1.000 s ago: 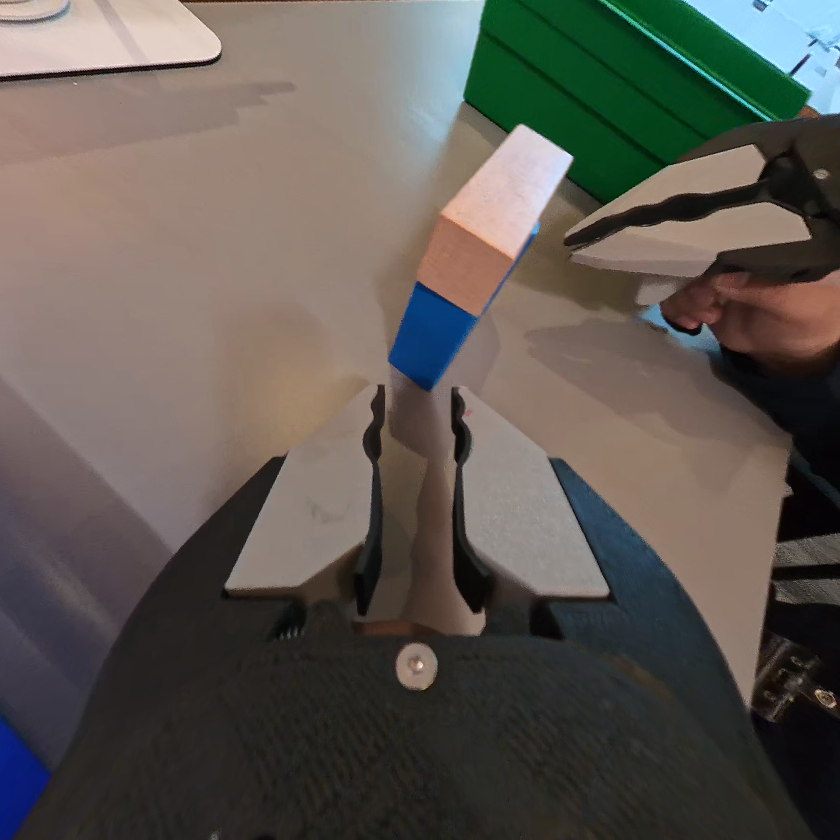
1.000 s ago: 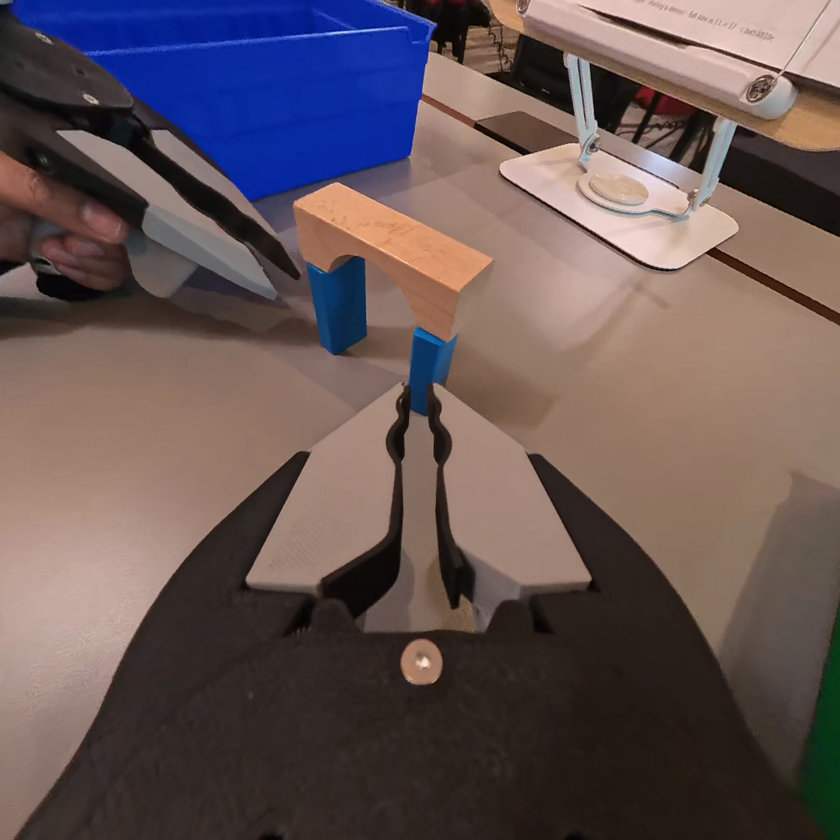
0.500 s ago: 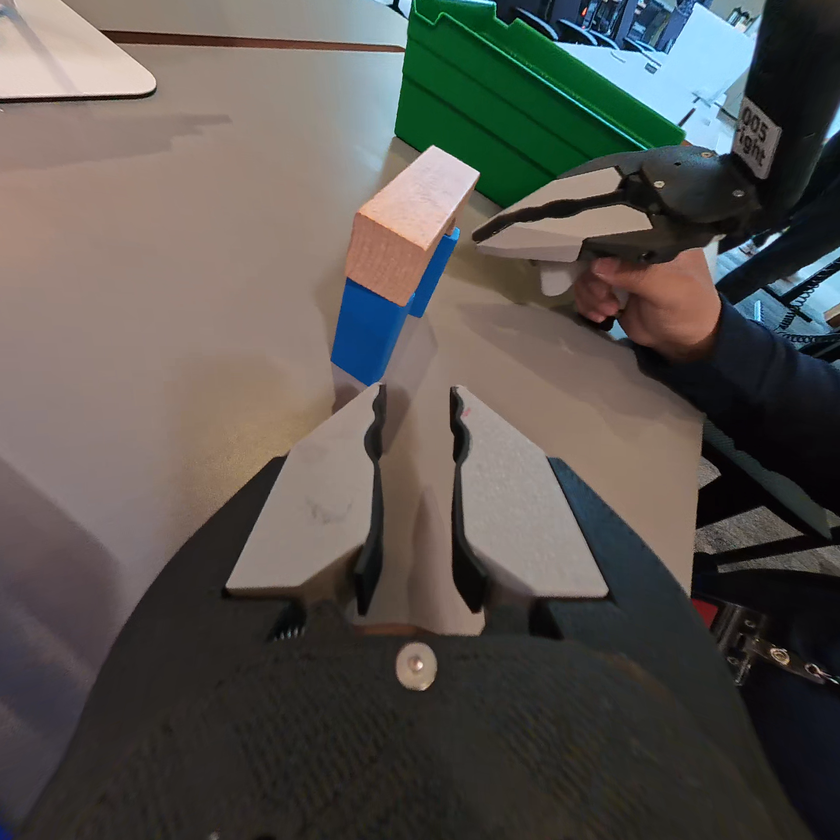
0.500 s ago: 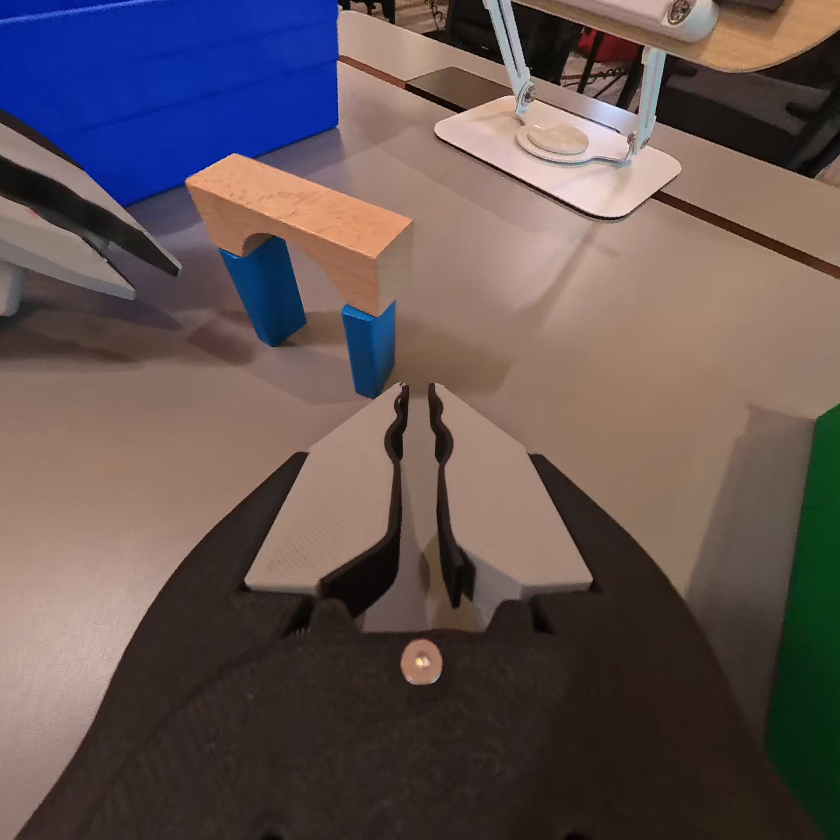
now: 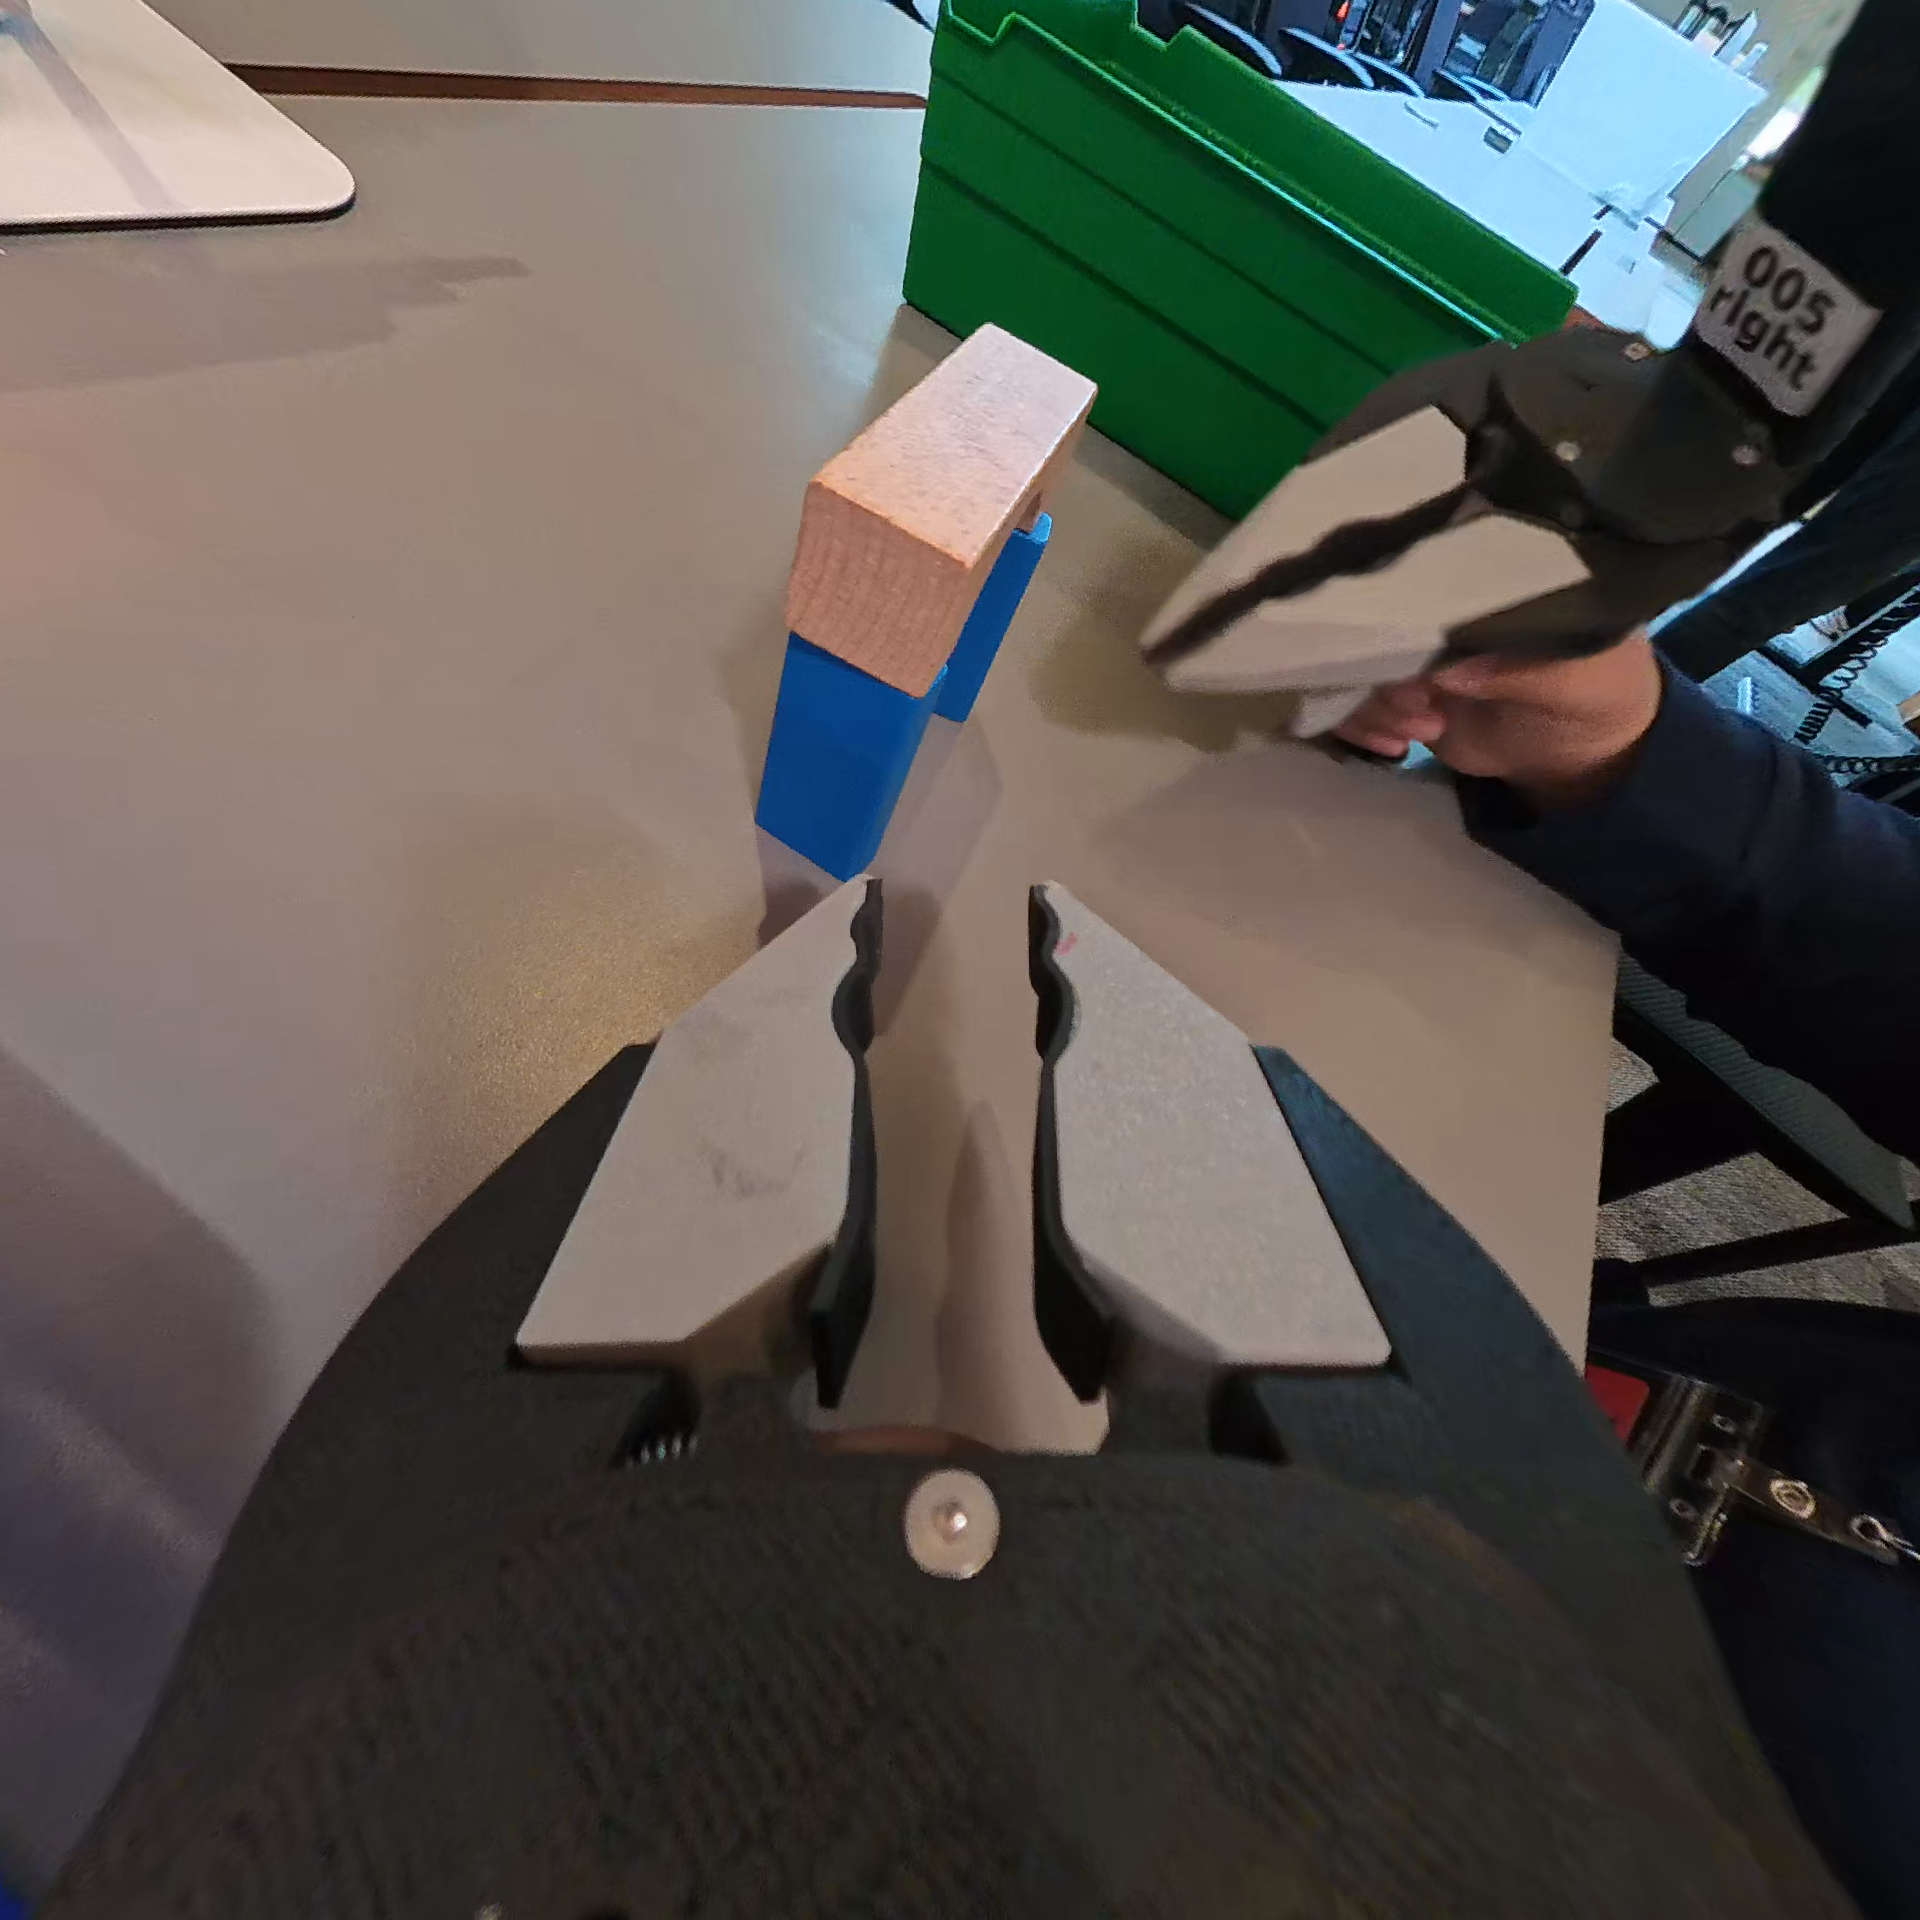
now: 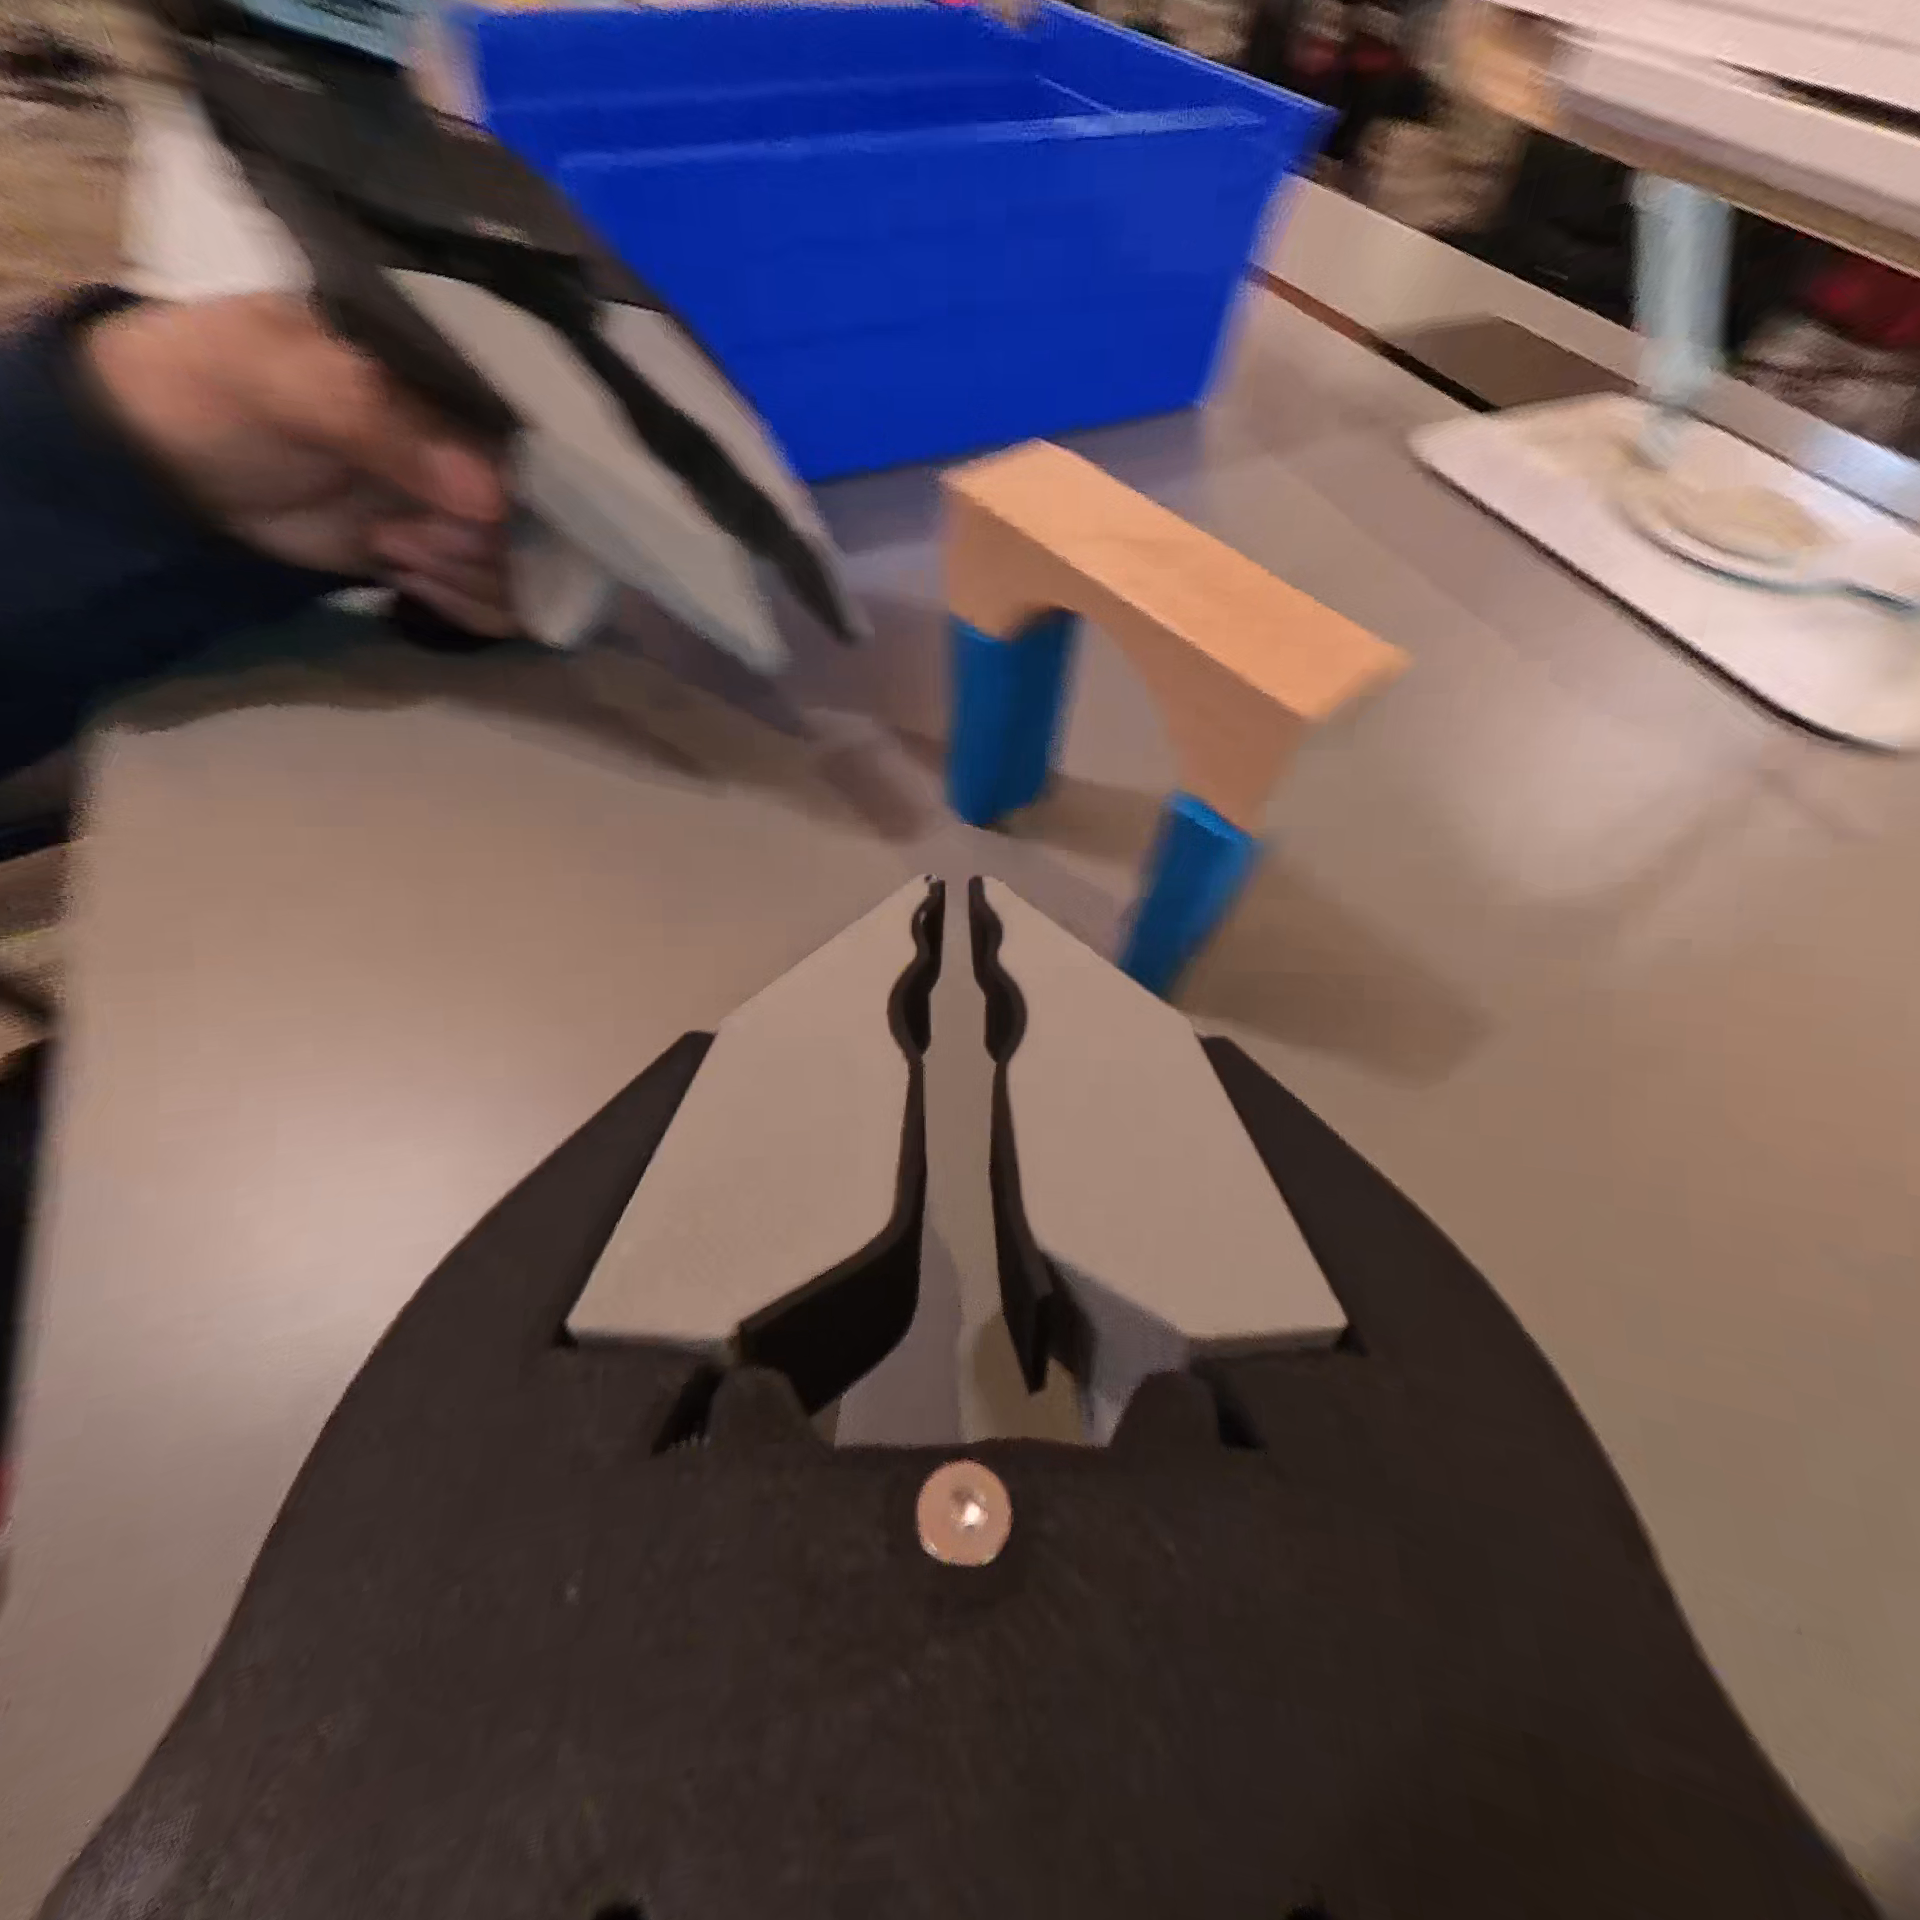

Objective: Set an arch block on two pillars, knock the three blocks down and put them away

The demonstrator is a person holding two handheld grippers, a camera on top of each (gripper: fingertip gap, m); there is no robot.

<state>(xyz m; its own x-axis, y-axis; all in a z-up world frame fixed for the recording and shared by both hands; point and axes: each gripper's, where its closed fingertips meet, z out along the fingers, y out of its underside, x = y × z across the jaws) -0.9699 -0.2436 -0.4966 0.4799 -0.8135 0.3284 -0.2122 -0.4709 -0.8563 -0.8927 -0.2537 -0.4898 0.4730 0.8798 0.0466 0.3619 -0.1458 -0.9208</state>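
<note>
Both grippers have shifted: right gripper, jaws nearly together, swung left of the standing arch; left gripper stays spread, empty.

A matt grey-beige tabletop is being lit softly from above, ahead of the claws. A dark seam strip is being shown crossing it at the far edge. A white rounded stand base with a pale post is being seen far right of the right claw. Dark office chairs and grey carpet are being glimpsed beyond the table's edge.
</note>
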